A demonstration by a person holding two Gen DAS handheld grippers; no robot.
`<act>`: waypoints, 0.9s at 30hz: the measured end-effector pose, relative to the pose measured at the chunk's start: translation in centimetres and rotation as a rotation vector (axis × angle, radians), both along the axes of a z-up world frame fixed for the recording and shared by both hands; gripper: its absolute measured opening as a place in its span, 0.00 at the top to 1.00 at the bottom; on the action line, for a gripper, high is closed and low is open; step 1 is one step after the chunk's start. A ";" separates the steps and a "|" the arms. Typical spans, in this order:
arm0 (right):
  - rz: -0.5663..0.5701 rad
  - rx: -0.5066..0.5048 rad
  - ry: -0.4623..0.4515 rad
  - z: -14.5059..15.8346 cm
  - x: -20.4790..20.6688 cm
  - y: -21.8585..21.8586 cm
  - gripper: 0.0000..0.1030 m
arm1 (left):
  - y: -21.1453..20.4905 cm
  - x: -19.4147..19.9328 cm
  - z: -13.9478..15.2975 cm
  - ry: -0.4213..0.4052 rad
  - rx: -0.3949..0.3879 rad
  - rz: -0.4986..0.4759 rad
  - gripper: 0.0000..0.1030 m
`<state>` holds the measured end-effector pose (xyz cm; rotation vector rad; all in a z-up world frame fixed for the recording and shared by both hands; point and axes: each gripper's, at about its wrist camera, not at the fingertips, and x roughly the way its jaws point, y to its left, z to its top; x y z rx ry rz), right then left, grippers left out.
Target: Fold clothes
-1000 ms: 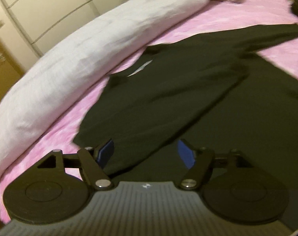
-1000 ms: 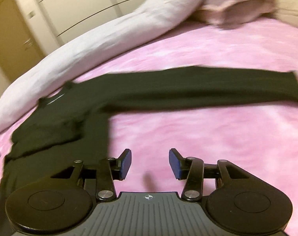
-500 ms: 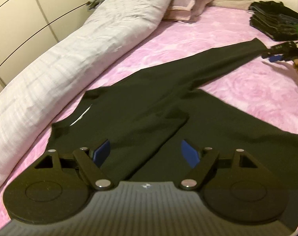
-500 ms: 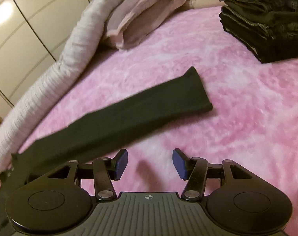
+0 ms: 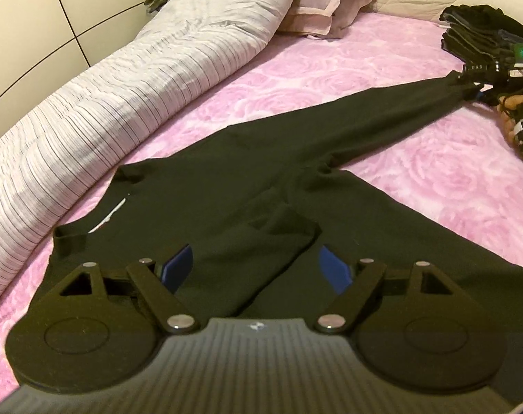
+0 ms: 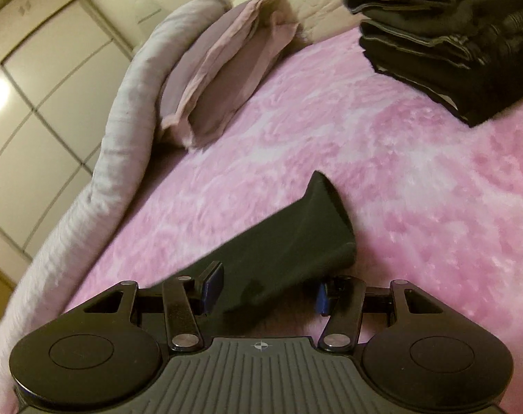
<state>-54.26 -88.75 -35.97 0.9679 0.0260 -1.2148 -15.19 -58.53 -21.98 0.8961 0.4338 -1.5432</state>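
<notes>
While the black long-sleeved top (image 5: 247, 179) lies spread across the middle of the pink bed cover (image 5: 330, 65), the left gripper (image 5: 254, 267) hangs over its folded-in sleeve with jaws apart, clasping nothing. Toward the bed's head end, near the stack of folded dark clothes (image 6: 451, 38), the right gripper (image 6: 265, 291) has its pads set wide on either side of the outstretched sleeve's cuff (image 6: 296, 238), not pressing it; a rolled white duvet (image 5: 123, 79) lines the far edge
</notes>
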 end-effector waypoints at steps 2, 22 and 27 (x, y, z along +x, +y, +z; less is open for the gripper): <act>-0.048 -0.001 -0.033 0.0 -0.5 0.1 0.57 | 0.0 0.0 -0.3 0.001 0.004 0.000 0.24; 1.046 -0.595 0.266 9.8 39.2 20.4 0.96 | 14.6 13.7 3.0 0.033 -0.134 0.352 0.20; 1.187 -0.508 0.458 3.7 47.2 25.9 0.96 | 18.7 18.0 1.6 0.034 -0.104 0.420 0.20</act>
